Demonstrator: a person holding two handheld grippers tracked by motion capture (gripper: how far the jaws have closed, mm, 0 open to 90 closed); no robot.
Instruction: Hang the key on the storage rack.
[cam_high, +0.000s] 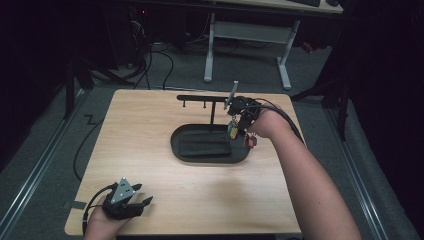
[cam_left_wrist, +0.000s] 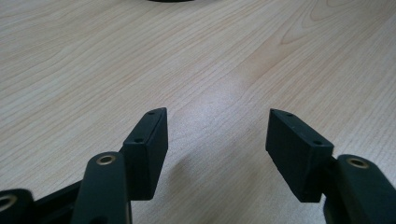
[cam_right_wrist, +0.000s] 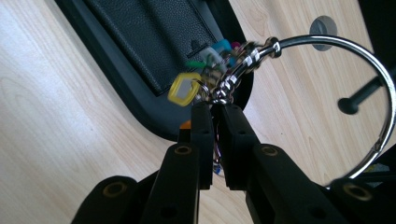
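Observation:
My right gripper (cam_high: 240, 116) hovers over the right end of a black oval tray (cam_high: 182, 150), shut on a large metal key ring (cam_right_wrist: 373, 56). Several coloured key tags (cam_right_wrist: 184, 88) dangle from the key ring (cam_high: 239, 131), yellow, green, teal and red among them. In the right gripper view the two black jaws pinch the ring's wire just below the bunched tags. A black T-shaped hook stand (cam_high: 205, 100) rises from the tray behind the hand. My left gripper (cam_high: 142, 201) rests at the table's front left corner, jaws open on bare wood (cam_left_wrist: 215, 140).
The wooden table (cam_high: 150, 130) stands on grey carpet. A dark mat (cam_right_wrist: 149, 37) lines the tray's inside. Behind the table is a white desk frame (cam_high: 250, 45) with cables on the floor. A grey round grommet (cam_right_wrist: 324, 23) sits in the tabletop beside the ring.

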